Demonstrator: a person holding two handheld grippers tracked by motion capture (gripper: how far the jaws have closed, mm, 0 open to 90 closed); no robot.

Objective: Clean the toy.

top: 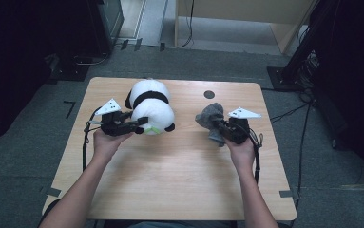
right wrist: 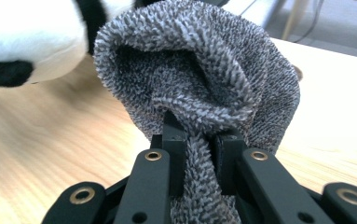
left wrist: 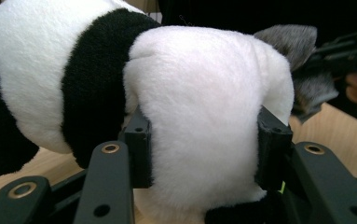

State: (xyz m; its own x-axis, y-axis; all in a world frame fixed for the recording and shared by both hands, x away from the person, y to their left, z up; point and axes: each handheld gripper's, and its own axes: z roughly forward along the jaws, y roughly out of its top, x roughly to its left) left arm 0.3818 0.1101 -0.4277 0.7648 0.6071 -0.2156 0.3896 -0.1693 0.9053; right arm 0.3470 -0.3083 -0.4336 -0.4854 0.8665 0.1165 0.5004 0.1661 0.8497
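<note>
Left gripper (top: 141,124) clamped on white-and-black plush panda toy (top: 152,110) on light wooden table (top: 170,166); right gripper (top: 219,126) pinched tight on fuzzy grey knitted cloth (top: 210,116), lifted beside panda.

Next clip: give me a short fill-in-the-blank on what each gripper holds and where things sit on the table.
1. The left gripper is clamped on the white head of a plush ____.
2. The right gripper pinches a fuzzy cloth whose colour is ____.
3. In the high view, the plush toy lies to the ____ of the cloth.
4. The table has a top made of ____.

Missing words: panda; grey; left; wood
</note>
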